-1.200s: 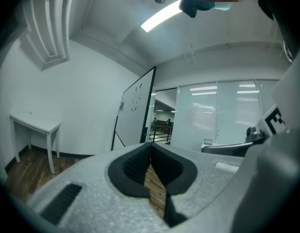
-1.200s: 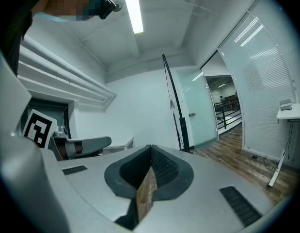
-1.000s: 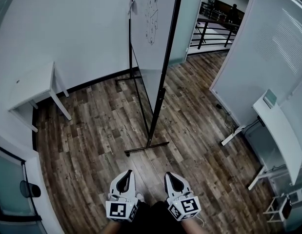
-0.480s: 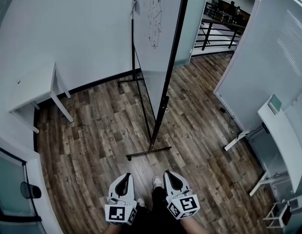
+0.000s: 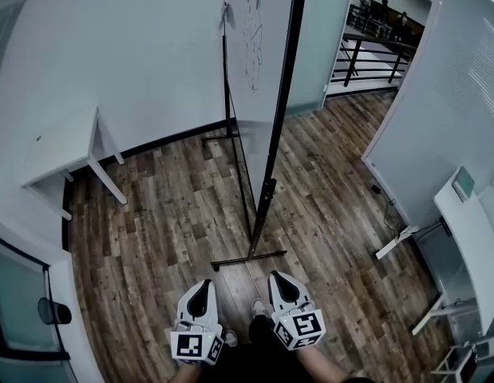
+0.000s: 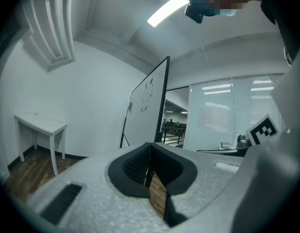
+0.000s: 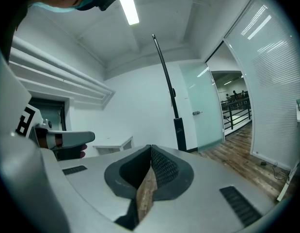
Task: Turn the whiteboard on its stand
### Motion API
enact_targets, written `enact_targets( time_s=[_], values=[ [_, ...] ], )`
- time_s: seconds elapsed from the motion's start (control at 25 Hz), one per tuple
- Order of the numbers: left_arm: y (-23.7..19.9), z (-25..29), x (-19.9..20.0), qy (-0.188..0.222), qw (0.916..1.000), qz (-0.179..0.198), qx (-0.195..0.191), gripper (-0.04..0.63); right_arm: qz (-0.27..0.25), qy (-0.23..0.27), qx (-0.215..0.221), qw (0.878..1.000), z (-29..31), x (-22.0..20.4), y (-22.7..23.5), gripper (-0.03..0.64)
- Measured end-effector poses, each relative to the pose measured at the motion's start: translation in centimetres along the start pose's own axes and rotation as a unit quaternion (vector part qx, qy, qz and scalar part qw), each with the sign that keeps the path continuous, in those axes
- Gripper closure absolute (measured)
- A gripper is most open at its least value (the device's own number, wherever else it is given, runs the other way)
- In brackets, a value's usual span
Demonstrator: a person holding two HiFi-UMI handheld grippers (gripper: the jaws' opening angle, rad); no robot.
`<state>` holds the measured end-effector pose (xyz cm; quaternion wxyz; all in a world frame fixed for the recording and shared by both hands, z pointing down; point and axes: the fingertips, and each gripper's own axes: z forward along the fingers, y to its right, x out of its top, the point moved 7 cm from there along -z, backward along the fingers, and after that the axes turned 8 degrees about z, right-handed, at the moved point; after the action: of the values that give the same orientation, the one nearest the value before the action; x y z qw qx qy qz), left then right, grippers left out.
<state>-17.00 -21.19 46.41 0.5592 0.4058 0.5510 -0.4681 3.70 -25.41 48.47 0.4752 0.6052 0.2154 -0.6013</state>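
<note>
Black slim-framed whiteboard [image 5: 261, 78] — perhaps metal

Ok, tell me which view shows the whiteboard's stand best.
Head view: the stand's near post and foot bar show down to the floor. Left gripper view shows the whiteboard's face, feet hidden. Right gripper view shows one post.

I see the whiteboard [image 5: 258, 78] upper centre: white face, dark line sketch, black frame. Stand [image 5: 265, 198] black. Floor [image 5: 151, 214] brown wood planks, mixed light and dark streaks. Table [image 5: 59, 146] at left white. Left gripper [image 5: 202, 287] and right gripper [image 5: 278, 280], bottom centre: pale grey-white shells, black pads, black-and-white square markers.
</note>
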Motion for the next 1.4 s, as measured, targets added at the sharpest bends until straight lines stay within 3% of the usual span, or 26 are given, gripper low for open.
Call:
enact_targets(
  time_s=[0.36,0.92,1.4],
  values=[
    [0.5,4.6,0.3,0.004,0.9998,0.021,-0.007,0.578,-0.003,-0.004,-0.007,1.0,4.7,1.0,3.5,0.603],
    [0.8,9.6,0.0,-0.007,0.9997,0.011,0.019,0.577,-0.01,-0.051,-0.017,0.999,12.6,-0.1,9.2,0.6],
    [-0.2,12.2,-0.5,-0.018,0.9989,0.008,0.041,0.577,-0.016,-0.107,-0.031,0.994,20.0,-2.4,12.5,0.449]
  ],
)
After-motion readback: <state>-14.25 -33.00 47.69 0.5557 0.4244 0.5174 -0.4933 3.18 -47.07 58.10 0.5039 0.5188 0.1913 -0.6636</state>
